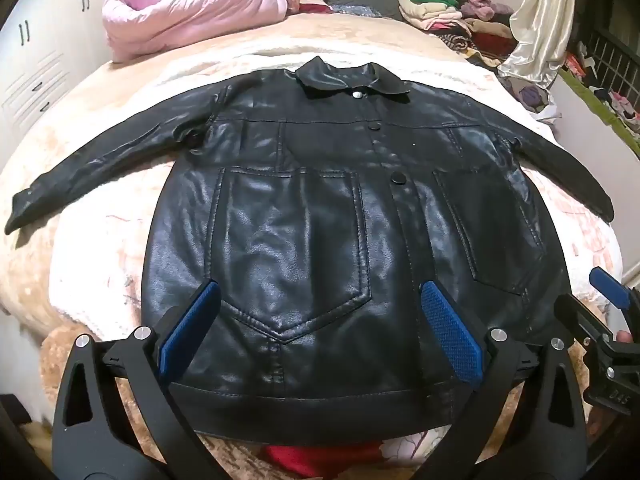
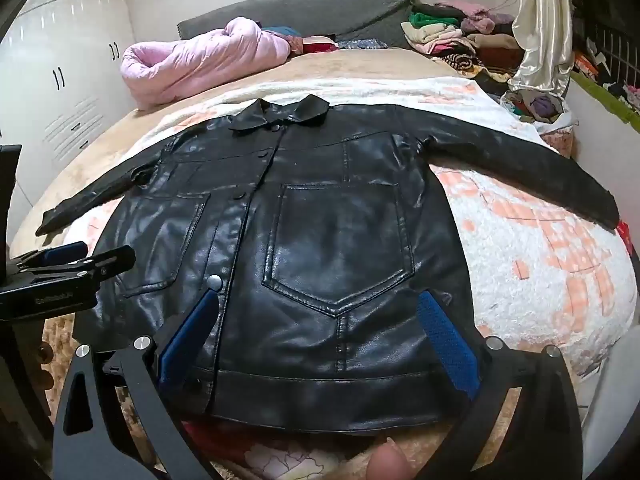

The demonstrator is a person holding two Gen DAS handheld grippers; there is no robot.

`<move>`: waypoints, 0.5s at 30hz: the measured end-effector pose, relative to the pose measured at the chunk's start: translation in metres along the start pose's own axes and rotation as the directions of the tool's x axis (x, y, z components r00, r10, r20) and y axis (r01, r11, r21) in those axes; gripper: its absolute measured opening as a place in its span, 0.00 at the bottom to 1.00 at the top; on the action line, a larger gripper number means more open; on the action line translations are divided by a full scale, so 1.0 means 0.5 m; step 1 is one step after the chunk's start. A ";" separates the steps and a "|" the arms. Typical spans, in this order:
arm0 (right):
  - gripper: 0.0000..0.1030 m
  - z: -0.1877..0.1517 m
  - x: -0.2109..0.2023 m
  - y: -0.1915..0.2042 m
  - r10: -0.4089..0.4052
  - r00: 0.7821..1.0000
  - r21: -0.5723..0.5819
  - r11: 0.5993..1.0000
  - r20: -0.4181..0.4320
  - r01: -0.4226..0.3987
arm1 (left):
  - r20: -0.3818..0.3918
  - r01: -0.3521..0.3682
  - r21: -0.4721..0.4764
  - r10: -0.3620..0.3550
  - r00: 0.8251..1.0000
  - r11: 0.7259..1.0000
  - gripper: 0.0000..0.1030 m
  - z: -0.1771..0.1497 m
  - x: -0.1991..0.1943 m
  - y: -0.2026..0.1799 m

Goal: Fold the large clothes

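A black leather jacket [image 1: 304, 208] lies flat and front up on the bed, buttoned, collar at the far end, both sleeves spread out to the sides. It also shows in the right wrist view [image 2: 332, 232]. My left gripper [image 1: 320, 300] is open and empty, hovering over the jacket's lower left half near the hem. My right gripper [image 2: 320, 312] is open and empty over the lower right half near the hem. Each gripper appears at the edge of the other's view: the right one [image 1: 608, 320] and the left one [image 2: 60, 268].
The jacket rests on a white and pink fleece blanket [image 2: 540, 240] over a tan bedspread [image 1: 80, 152]. A pink rolled quilt [image 1: 188, 12] and piles of clothes [image 1: 452, 12] lie at the bed's far end. White wardrobes [image 2: 60, 80] stand left. A red garment [image 1: 312, 458] lies below the hem.
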State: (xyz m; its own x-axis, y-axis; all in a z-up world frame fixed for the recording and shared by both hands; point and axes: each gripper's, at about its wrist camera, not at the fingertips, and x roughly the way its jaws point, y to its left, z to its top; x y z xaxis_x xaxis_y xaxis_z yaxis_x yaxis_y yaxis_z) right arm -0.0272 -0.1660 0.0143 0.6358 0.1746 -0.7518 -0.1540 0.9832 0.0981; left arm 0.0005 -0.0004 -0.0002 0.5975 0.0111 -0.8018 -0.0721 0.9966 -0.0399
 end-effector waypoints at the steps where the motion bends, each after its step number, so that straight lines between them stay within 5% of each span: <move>1: 0.96 0.001 0.001 0.001 -0.003 1.000 -0.001 1.000 -0.002 0.003 | -0.001 -0.001 0.000 0.001 1.000 1.000 0.91 0.001 0.001 -0.001; 15: 0.96 0.004 0.004 0.038 -0.004 1.000 -0.015 1.000 0.019 0.004 | 0.012 0.012 -0.003 -0.012 1.000 1.000 0.91 -0.004 0.004 -0.014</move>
State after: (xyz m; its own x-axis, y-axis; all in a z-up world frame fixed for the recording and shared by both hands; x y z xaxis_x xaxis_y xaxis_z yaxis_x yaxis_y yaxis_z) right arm -0.0275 -0.1466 0.0158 0.6505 0.1718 -0.7398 -0.1628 0.9830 0.0851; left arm 0.0007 -0.0076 -0.0027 0.6078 0.0005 -0.7941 -0.0673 0.9964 -0.0509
